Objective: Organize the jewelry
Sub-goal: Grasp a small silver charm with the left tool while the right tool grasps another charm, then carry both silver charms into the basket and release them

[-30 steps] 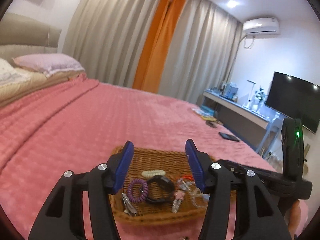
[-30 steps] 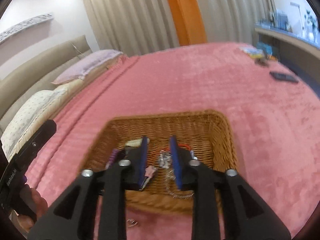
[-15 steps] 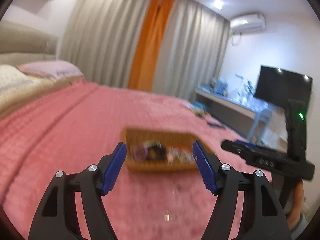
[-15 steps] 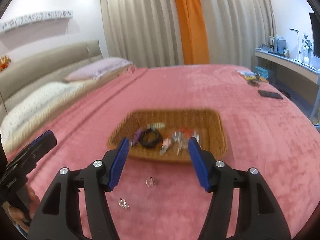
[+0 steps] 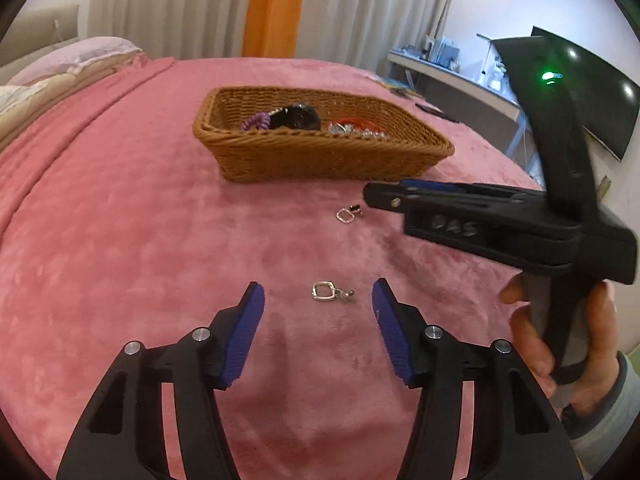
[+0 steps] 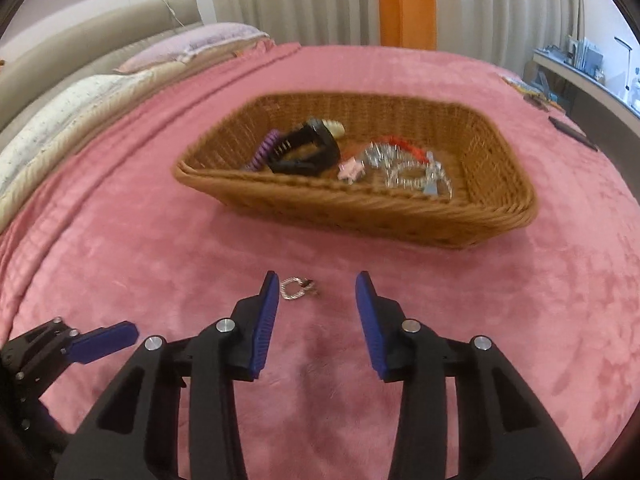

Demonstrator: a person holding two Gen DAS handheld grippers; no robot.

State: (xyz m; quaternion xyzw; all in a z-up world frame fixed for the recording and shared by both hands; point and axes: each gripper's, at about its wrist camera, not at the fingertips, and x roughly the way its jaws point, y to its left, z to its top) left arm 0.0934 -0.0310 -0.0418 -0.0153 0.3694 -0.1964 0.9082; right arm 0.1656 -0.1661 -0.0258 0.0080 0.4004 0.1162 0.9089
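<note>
A wicker basket [image 5: 420, 158] [image 6: 500, 216] on the pink bed holds a black watch [image 6: 304, 152], a purple coil band [image 6: 264, 152], a pink charm and silver chains [image 6: 404, 168]. Two silver square earrings lie on the blanket in front of it. My left gripper [image 5: 318, 304] is open, with one earring [image 5: 326, 292] just ahead between its tips. My right gripper [image 6: 316, 292] is open, with the other earring [image 6: 296, 288] [image 5: 346, 216] by its left fingertip. The right gripper [image 5: 372, 200] shows from the side in the left wrist view.
The pink blanket [image 6: 140, 232] covers the bed. Pillows [image 6: 192, 44] and a headboard lie at the far left. A desk [image 5: 460, 76] and a TV [image 5: 592, 92] stand at the right. A dark phone [image 6: 572, 132] lies on the bed's far right.
Both grippers pulled back from over the basket and lowered toward the blanket in front of it. The right gripper's jaws opened wide. The two earrings came into view near the tips.
</note>
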